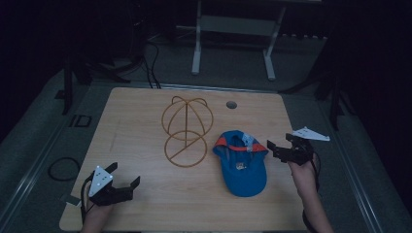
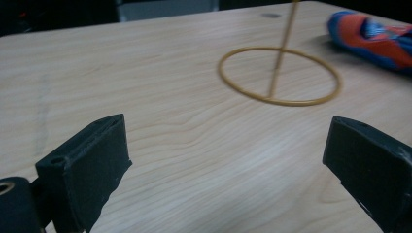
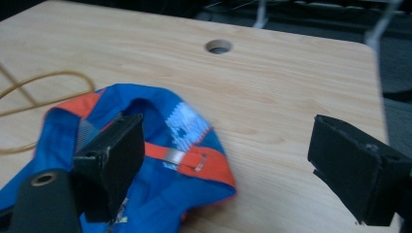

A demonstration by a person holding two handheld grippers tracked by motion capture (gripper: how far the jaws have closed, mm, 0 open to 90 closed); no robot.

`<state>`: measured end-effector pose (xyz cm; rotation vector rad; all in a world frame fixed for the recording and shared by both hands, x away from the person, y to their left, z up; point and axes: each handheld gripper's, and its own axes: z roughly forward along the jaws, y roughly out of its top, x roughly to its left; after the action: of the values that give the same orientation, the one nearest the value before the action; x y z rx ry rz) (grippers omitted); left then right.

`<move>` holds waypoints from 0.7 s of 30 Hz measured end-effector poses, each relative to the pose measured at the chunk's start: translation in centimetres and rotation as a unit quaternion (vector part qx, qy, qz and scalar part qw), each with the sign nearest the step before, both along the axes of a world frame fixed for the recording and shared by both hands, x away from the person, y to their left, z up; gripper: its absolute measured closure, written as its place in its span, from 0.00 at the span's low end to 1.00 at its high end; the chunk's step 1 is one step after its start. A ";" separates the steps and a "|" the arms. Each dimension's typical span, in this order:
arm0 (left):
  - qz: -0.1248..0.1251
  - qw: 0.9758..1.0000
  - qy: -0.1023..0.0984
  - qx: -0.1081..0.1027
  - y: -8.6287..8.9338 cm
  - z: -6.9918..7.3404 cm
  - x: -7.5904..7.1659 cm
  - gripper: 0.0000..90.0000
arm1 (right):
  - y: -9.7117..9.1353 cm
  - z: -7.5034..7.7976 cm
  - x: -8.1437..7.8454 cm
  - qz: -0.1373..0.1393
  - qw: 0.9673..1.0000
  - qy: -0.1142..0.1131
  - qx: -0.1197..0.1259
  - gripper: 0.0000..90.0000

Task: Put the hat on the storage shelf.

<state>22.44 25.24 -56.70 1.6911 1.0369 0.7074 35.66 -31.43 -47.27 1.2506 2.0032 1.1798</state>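
Right tool [image 1: 282, 145] is hanging released just beside the cap [image 1: 240, 165], jaws wide, likely lining up on the strap end. Cap is lying upside down on the table [image 1: 145, 204] beside the wire stand [image 1: 186, 130]. Left tool [image 1: 122, 180] is sitting released, well clear of the cap.

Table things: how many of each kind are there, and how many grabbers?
Blue and orange cap: 1
Gold wire hat stand: 1
Grippers: 2, the left gripper and the right gripper, both open and empty
Total: 4, on or over the wooden table
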 end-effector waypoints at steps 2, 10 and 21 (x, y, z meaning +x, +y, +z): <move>-0.008 1.000 0.009 -0.006 -0.2 0.0 0.1 0.04 | 0.7 0.3 0.5 0.009 1.000 0.004 -0.011 0.15; -0.034 0.999 0.026 0.008 -0.8 -0.2 0.2 0.04 | 2.9 0.4 2.7 0.057 0.998 0.033 0.014 0.16; -0.028 0.999 0.024 0.017 -0.8 -0.2 0.2 0.04 | 6.3 -1.6 5.7 0.088 0.994 0.055 -0.022 0.28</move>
<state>22.67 24.40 -56.93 1.7679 1.0108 0.6548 41.39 -25.15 -48.84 1.1591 2.2480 1.1617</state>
